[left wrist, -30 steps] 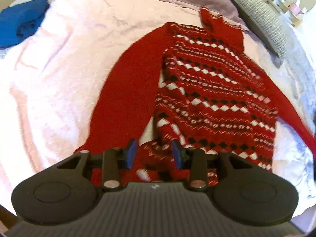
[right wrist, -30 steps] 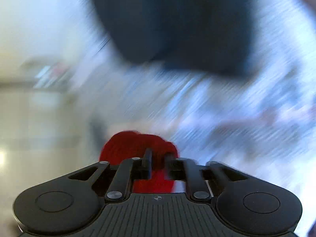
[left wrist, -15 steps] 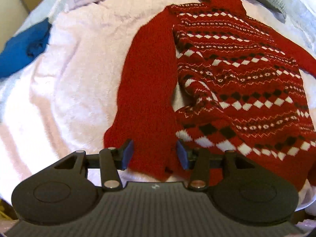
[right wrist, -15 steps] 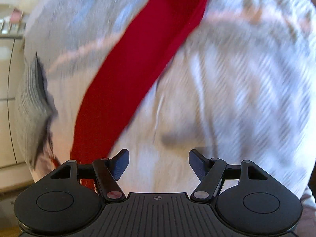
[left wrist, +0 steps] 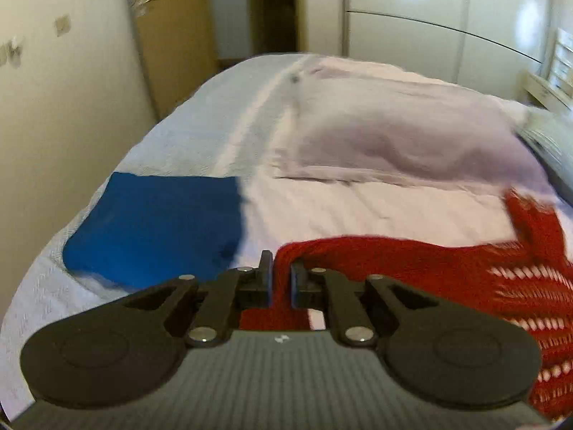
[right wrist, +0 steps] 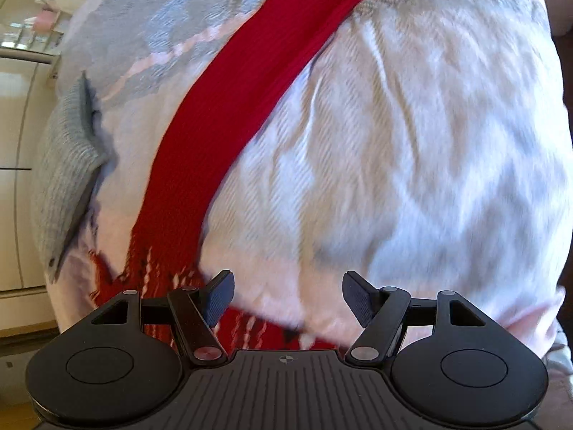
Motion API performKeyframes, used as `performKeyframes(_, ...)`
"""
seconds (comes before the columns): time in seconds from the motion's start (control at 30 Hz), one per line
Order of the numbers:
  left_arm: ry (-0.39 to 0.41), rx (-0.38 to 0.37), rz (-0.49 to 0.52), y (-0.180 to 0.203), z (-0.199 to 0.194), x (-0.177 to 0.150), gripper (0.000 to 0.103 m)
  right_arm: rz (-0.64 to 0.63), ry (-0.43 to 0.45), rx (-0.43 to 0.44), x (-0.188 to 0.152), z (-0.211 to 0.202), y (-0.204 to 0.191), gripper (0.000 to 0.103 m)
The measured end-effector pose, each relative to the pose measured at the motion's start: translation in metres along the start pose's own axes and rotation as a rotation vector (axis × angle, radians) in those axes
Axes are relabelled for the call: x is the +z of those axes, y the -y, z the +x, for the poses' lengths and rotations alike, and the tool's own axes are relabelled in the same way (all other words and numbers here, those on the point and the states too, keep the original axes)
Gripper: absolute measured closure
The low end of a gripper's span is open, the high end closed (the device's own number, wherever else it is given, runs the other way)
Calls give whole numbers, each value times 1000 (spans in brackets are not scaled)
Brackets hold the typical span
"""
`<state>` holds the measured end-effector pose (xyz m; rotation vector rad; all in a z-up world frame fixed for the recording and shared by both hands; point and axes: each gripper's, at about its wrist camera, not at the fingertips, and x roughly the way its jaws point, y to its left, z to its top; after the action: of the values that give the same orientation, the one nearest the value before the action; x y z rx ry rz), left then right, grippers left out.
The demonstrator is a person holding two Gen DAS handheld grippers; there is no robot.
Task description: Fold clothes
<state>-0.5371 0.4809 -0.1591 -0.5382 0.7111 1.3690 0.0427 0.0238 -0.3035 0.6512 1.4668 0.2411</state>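
While closing, jaws around sleeve (left wrist: 358, 254).

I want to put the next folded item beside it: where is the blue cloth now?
In the left wrist view, the blue cloth lies flat on the bed, left of the left gripper and the red sweater, near the bed's left edge.

Soft daylight, fisheye-bent edges, motion blur, glare patches on the wardrobe (left wrist: 447, 18).

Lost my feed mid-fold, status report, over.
Left gripper jaws closing on red sweater sleeve. Right gripper open, empty, over the bedspread. Blue garment lies apart, nothing blocking.
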Motion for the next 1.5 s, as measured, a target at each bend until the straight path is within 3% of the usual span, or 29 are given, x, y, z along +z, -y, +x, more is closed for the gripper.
performKeyframes(0.07,-51,62,0,-16,25,6,86,-27,6,3,-16,-5,-1,33)
performKeyframes(0.13,-96,102,47,-16,41,-9,78,-71,18,-5,-28,-12,-1,33)
performKeyframes(0.2,-185,30,45,-9,48,-34,78,-130,28,-19,-35,-21,4,33)
performKeyframes(0.4,-459,-562,-58,47,10,-147,76,-426,-3,-85,-45,-49,21,33)
performKeyframes(0.47,-515,-695,-107,67,-7,-177,68,-557,-60,-69,-47,-55,27,33)
performKeyframes(0.53,-527,-755,-159,83,-17,-199,50,-639,-130,-16,-47,-57,35,33)
performKeyframes(0.6,-519,-750,-187,96,-21,-214,44,-682,-205,32,-47,-52,47,33)
performKeyframes(0.7,-497,-705,-237,112,-11,-229,48,-729,-233,28,-49,-37,68,33)
performKeyframes(0.77,-519,-752,-241,125,-9,-234,70,-757,-223,-11,-51,-21,80,33)
performKeyframes(0.8,-526,-767,-221,132,-10,-234,96,-753,-237,19,-54,-16,82,33)
performKeyframes(0.87,-518,-745,-148,139,-16,-229,99,-750,-283,110,-59,-11,83,92)
performKeyframes(0.9,-512,-745,-151,135,-25,-226,99,-755,-332,133,-61,-11,79,99)
performKeyframes(1.0,-464,-797,-260,100,-65,-209,99,-796,-415,245,-53,-37,62,99)
performKeyframes(1.1,-417,-780,-317,70,-104,-193,100,-702,-441,352,-15,-75,53,100)
performKeyframes(1.13,-434,-738,-331,64,-107,-196,99,-681,-448,353,-3,-83,51,100)
performKeyframes(1.2,-491,-612,-286,61,-103,-210,98,-669,-470,257,14,-83,55,99)
performKeyframes(1.27,-565,-455,-171,71,-89,-235,97,-781,-461,85,6,-67,57,99)
performKeyframes(1.33,-622,-392,-116,81,-76,-258,97,-882,-448,-69,-3,-51,58,91)
performKeyframes(1.37,-622,-418,-139,83,-75,-265,97,-893,-437,-79,-7,-48,60,87)
performKeyframes(1.4,-606,-443,-165,84,-76,-267,90,-899,-425,-78,-10,-46,62,75)
performKeyframes(1.43,-583,-463,-183,86,-78,-266,75,-878,-410,-50,-11,-46,64,54)
performKeyframes(1.5,-536,-501,-218,90,-81,-265,56,-826,-379,17,-12,-48,67,33)
